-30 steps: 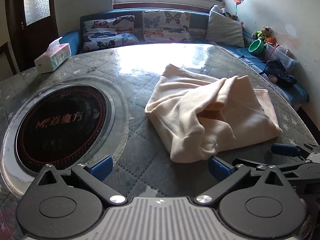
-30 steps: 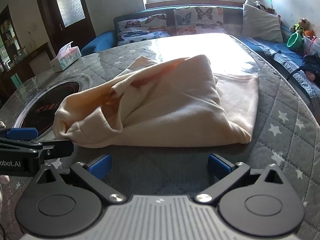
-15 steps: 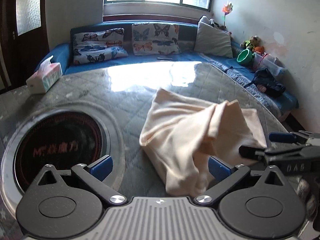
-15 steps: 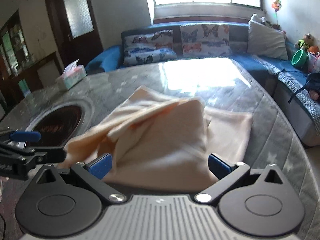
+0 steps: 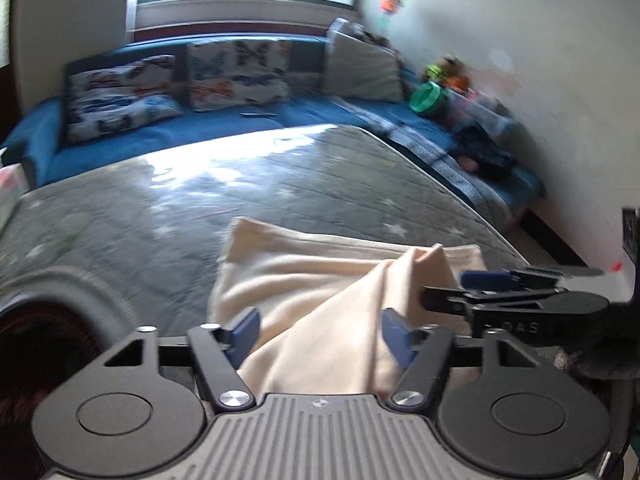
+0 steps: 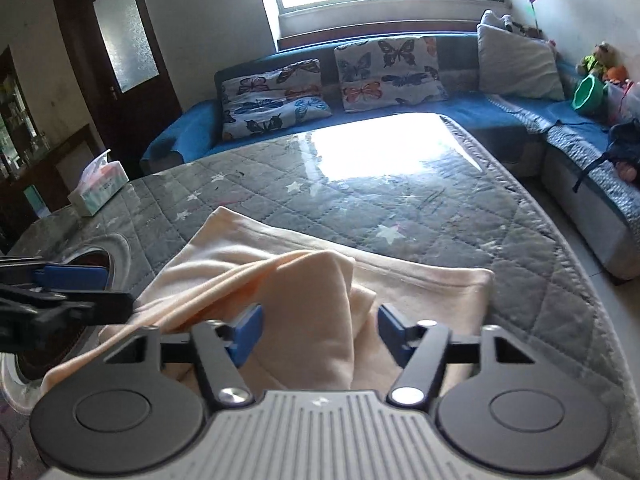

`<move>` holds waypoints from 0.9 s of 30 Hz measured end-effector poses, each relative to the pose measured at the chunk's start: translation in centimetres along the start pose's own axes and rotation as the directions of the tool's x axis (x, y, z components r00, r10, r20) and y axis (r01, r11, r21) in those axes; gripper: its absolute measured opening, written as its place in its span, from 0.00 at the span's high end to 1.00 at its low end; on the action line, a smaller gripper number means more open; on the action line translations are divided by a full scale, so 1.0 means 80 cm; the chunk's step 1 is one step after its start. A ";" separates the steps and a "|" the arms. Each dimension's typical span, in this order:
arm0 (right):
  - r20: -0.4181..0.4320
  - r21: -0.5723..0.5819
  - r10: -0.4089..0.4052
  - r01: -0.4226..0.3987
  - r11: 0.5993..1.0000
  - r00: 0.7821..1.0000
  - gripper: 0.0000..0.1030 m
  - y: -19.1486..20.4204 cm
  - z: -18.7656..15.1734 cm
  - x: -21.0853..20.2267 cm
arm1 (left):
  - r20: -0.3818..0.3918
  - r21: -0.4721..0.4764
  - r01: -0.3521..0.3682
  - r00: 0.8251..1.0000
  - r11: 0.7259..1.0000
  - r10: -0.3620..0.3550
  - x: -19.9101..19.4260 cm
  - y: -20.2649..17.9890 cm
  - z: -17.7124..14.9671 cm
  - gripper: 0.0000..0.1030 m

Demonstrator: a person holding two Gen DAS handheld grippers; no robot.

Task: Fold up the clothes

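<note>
A cream sweatshirt (image 5: 312, 280) lies crumpled on the grey quilted table (image 5: 168, 208), with one fold raised into a ridge. My left gripper (image 5: 320, 336) is over its near edge. Its jaws are closing, with cloth between the blue pads (image 5: 245, 334) and no firm pinch visible. My right gripper (image 6: 320, 332) is closing the same way over the sweatshirt (image 6: 304, 280), and the ridge runs between its pads (image 6: 250, 330). Each gripper shows side-on in the other's view: the right gripper (image 5: 480, 286) to the right, the left gripper (image 6: 76, 286) to the left.
A round dark hob (image 5: 36, 332) is set into the table at the left. A tissue box (image 6: 100, 188) stands at the far left edge. A blue sofa (image 6: 400, 112) with butterfly cushions wraps the far and right sides. The table's right rim (image 6: 560, 248) is close.
Both grippers have moved forward over the sweatshirt's near edge and their jaws have narrowed from wide open. The cloth now lies between the pads of each.
</note>
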State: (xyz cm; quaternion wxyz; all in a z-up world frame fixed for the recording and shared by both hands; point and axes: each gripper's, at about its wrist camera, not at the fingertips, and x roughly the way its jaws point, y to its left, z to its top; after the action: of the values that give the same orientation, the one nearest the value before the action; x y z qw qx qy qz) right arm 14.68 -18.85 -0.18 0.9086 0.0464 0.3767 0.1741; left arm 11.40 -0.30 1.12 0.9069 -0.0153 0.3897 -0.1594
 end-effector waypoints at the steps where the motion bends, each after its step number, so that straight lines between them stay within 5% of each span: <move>1: -0.001 -0.001 0.005 -0.005 1.000 1.000 0.50 0.000 0.001 0.002 | -0.015 0.013 0.014 1.000 1.000 -0.013 0.009 -0.003 0.002 0.49; 13: 0.029 0.008 0.069 -0.069 0.998 0.997 0.92 -0.001 0.002 -0.006 | -0.053 0.067 0.070 0.996 0.995 -0.066 0.048 -0.010 -0.003 0.92; 27: 0.121 -0.046 0.148 -0.143 0.989 0.982 0.95 0.029 -0.031 -0.112 | 0.113 -0.138 0.007 0.994 0.990 0.009 -0.076 0.058 -0.041 0.97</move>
State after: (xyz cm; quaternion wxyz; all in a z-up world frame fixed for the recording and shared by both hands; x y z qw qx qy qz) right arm 6.41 -19.98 4.56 0.9159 0.0678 0.3119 0.2436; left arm 6.43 6.28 2.45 0.9244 -0.0868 0.3477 -0.1306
